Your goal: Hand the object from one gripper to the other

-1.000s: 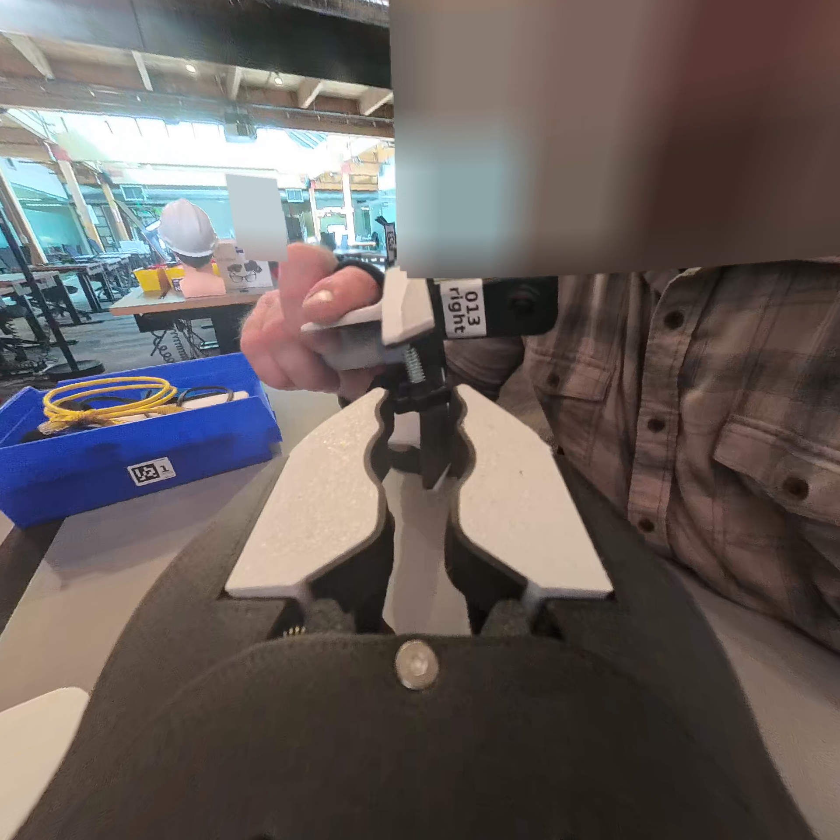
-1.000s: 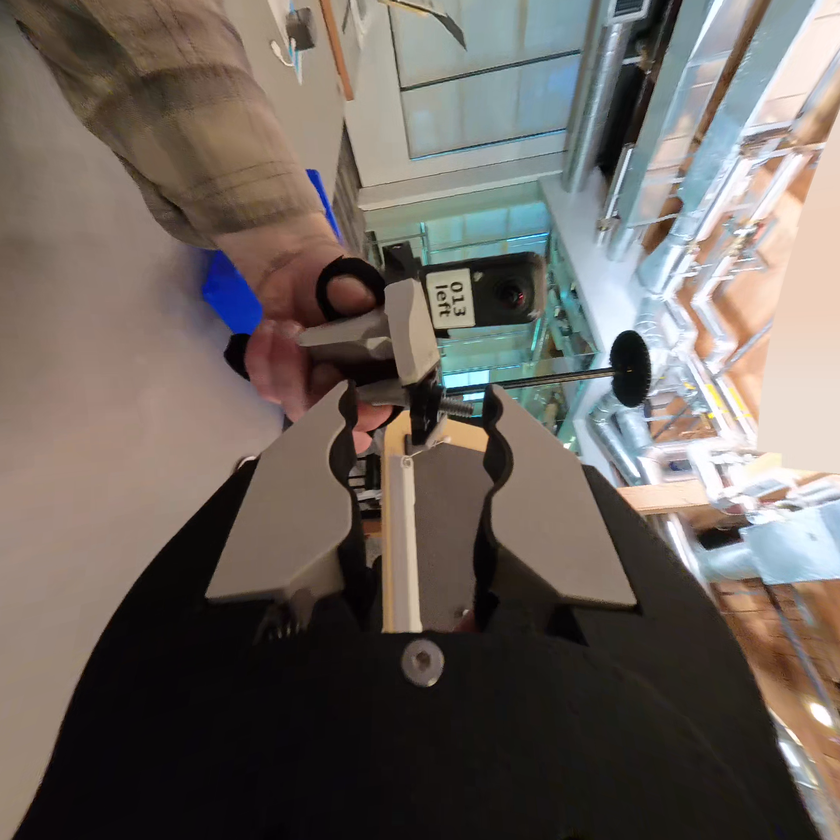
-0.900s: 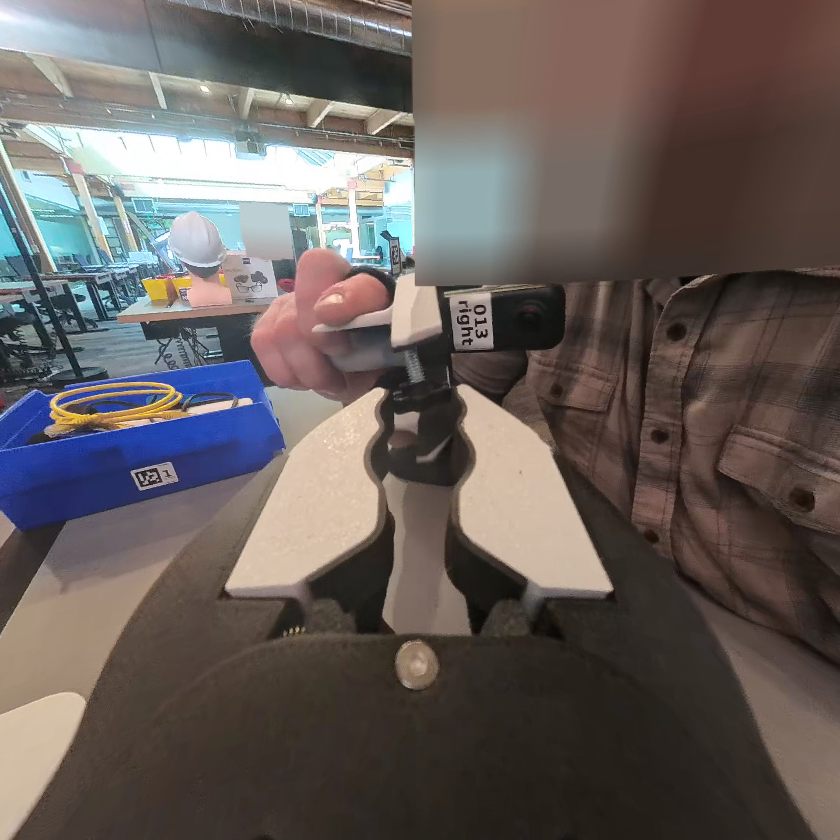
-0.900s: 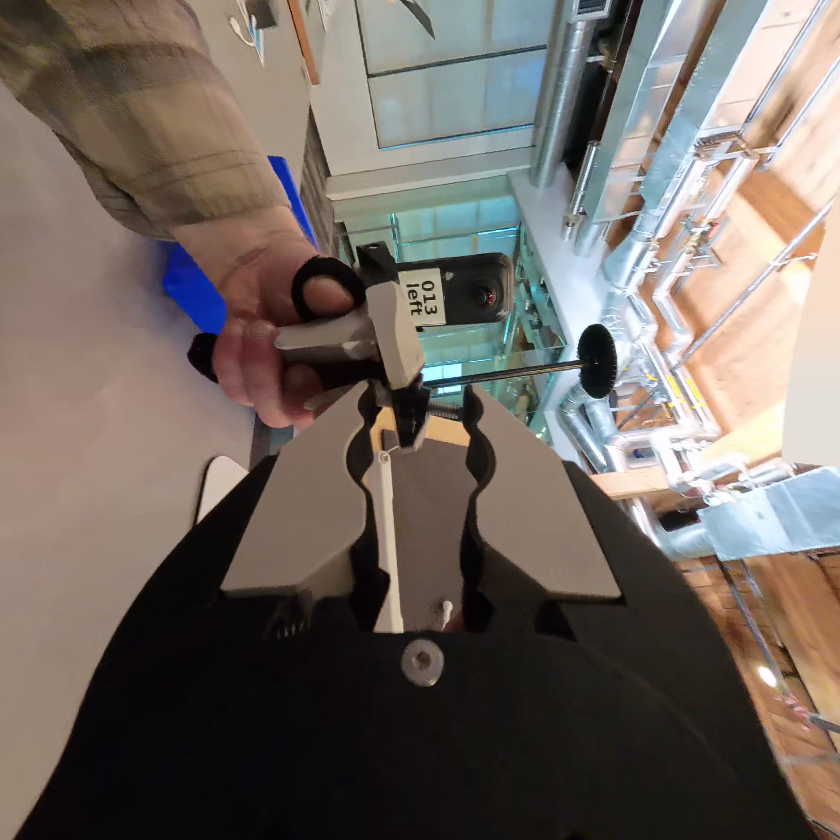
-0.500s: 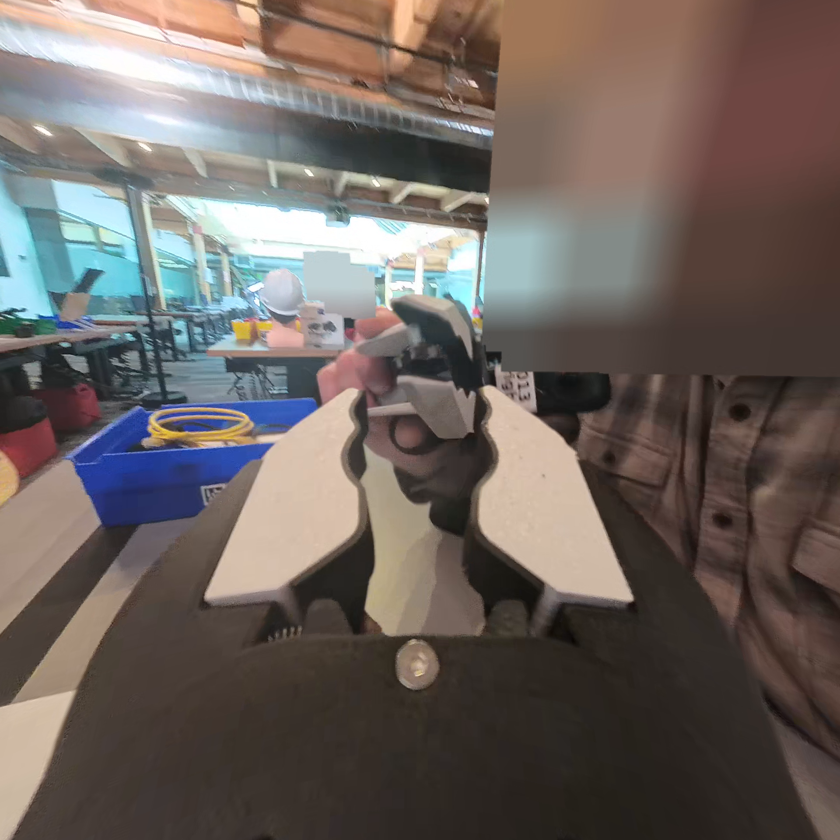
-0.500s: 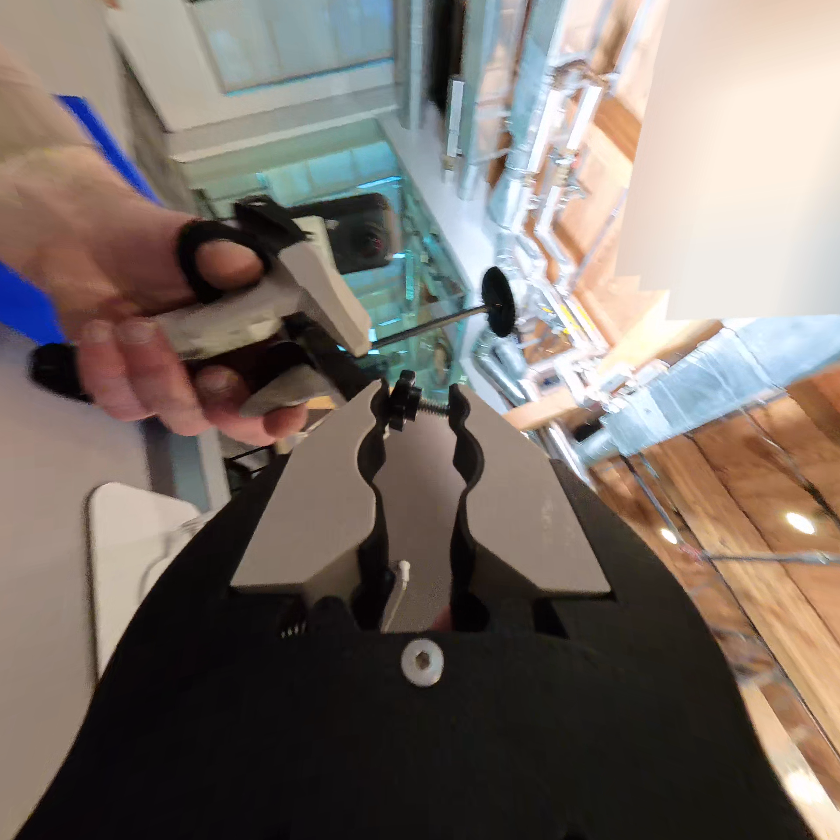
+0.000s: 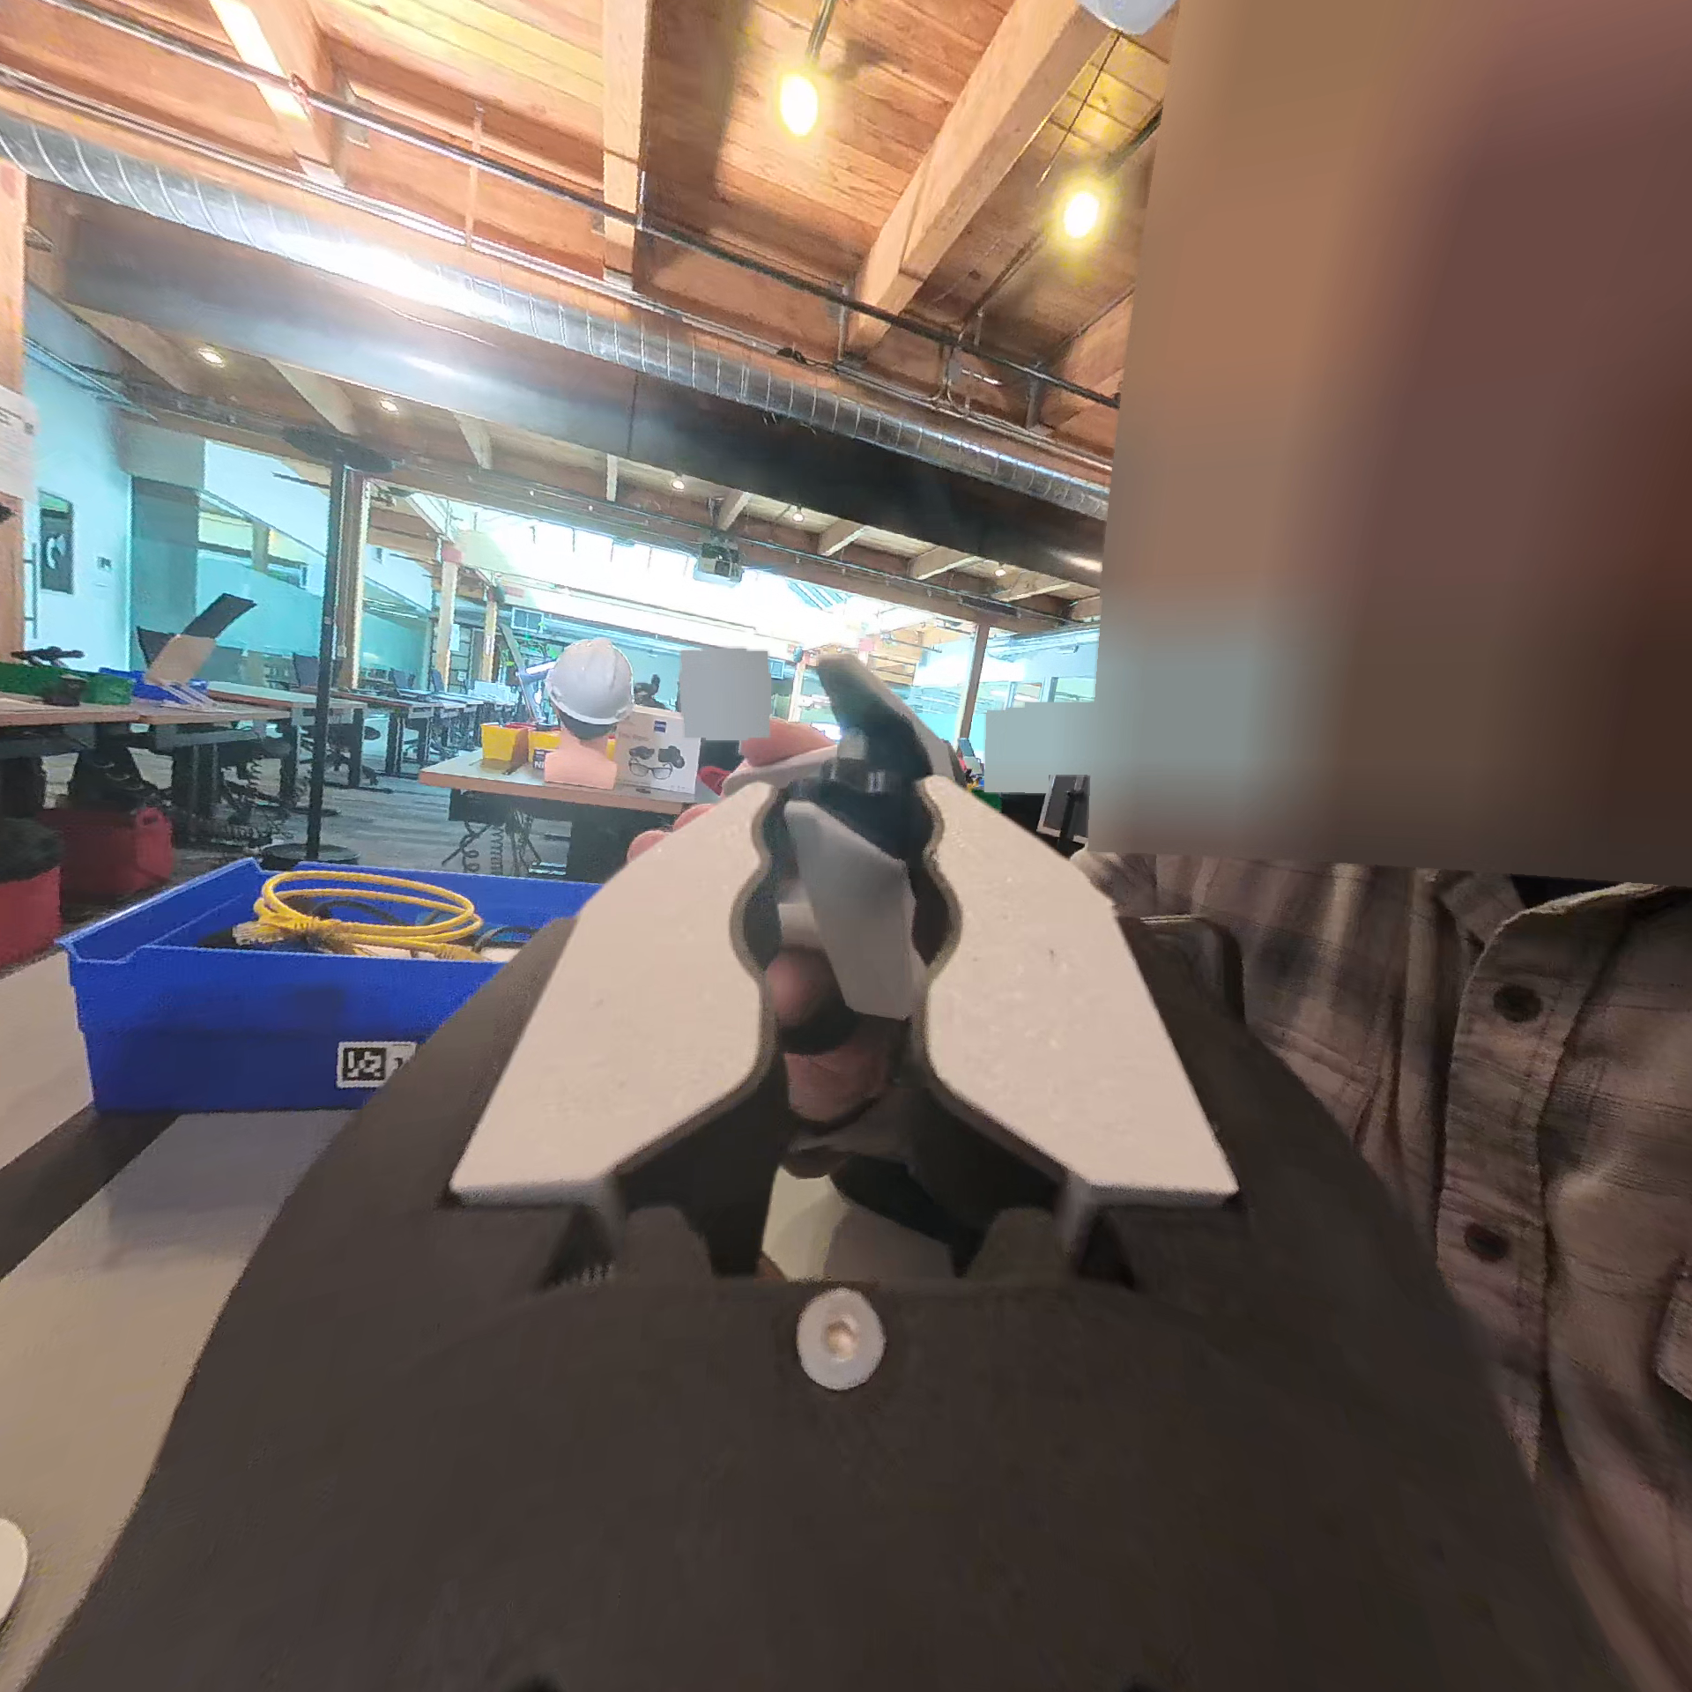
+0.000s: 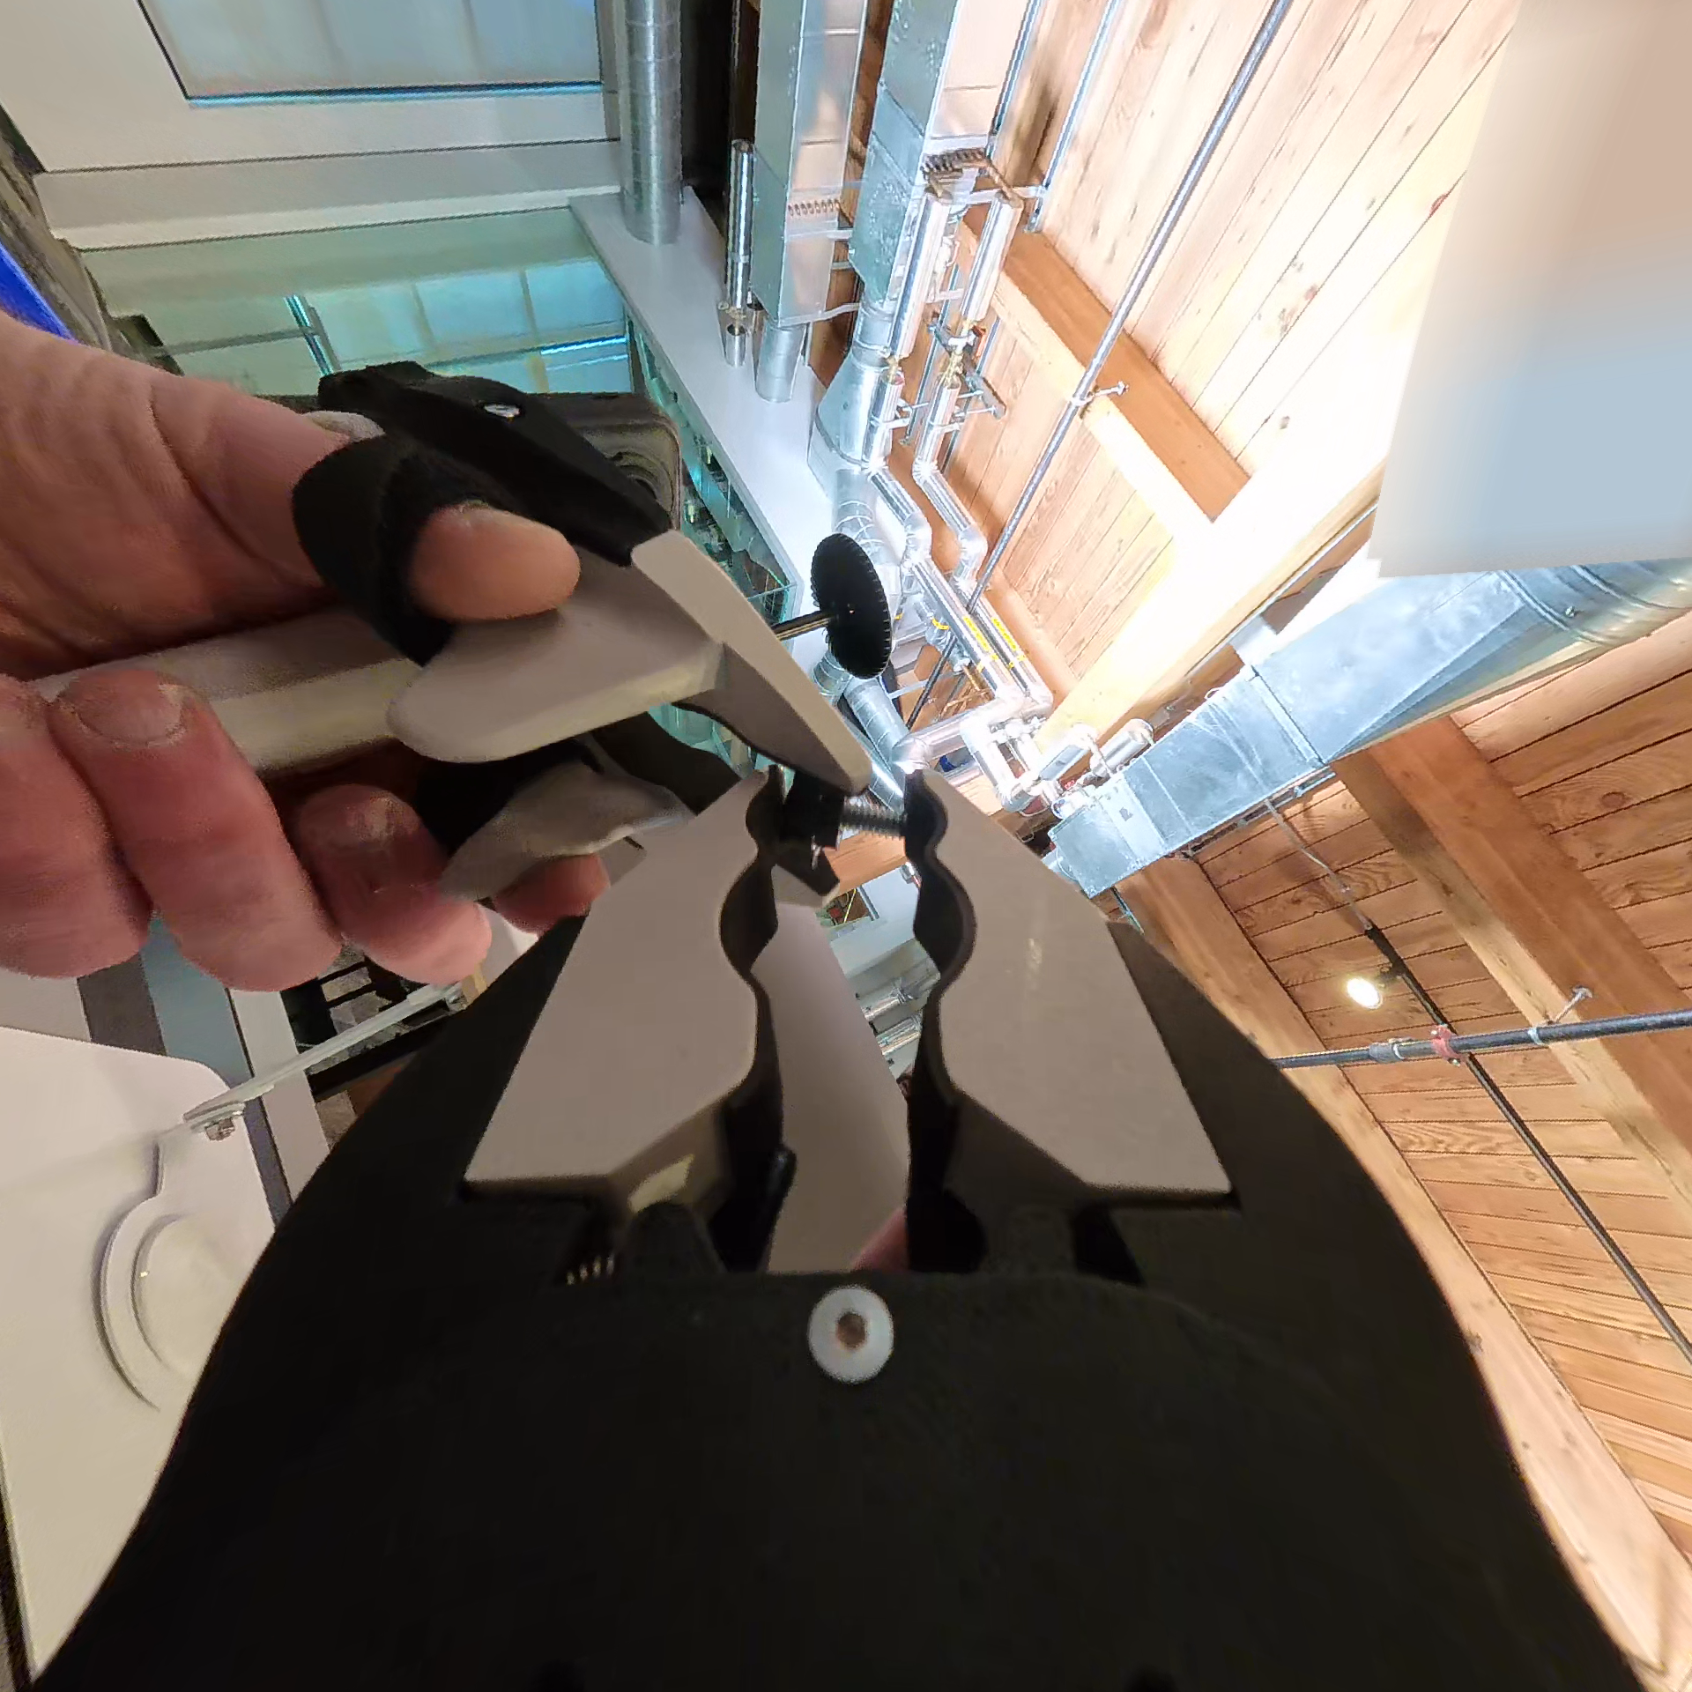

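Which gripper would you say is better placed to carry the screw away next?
Right. The screw spans the fingertips of the right gripper, apparently clamped there, while the left gripper sits beside its knob, its own grip unclear.

The pale grey table (image 7: 82, 1282), crossed by a dark stripe, carries a blue bin (image 7: 211, 1007) holding coiled yellow cable (image 7: 366, 906), set toward its far left side.
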A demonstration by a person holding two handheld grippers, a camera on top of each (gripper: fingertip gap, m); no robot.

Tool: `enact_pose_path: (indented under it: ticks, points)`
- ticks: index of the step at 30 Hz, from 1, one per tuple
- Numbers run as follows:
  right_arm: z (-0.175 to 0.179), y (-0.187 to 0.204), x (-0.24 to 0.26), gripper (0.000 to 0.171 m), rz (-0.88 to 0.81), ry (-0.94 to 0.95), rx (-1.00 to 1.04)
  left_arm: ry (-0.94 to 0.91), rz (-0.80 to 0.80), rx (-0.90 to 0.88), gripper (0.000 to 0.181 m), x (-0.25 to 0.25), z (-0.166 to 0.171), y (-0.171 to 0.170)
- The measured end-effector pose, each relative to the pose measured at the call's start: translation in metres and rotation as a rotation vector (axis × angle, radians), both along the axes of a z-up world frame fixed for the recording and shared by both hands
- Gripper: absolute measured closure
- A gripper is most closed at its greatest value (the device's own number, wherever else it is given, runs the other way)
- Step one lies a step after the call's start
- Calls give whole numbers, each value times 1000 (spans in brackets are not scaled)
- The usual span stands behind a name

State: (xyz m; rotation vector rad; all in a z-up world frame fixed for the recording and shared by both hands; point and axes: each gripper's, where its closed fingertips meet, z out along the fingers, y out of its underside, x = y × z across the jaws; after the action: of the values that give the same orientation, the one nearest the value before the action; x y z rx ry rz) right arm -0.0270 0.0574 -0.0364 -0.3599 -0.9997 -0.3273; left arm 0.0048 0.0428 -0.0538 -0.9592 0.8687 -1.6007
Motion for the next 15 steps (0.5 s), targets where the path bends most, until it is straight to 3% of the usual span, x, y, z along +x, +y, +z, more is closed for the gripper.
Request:
enact_pose_path:
  ticks: [9,12,15]
  points:
    - [-1,-3,-1,148,9,-4,-2,-31,10,8,158,-1,2,-1]
    - [-3,-6,-3,137,17,-19,-2,-58,26,-5,157,-6,6,3]
    - [-6,-7,-5,136,26,-36,-4,-46,44,14,158,-9,7,5]
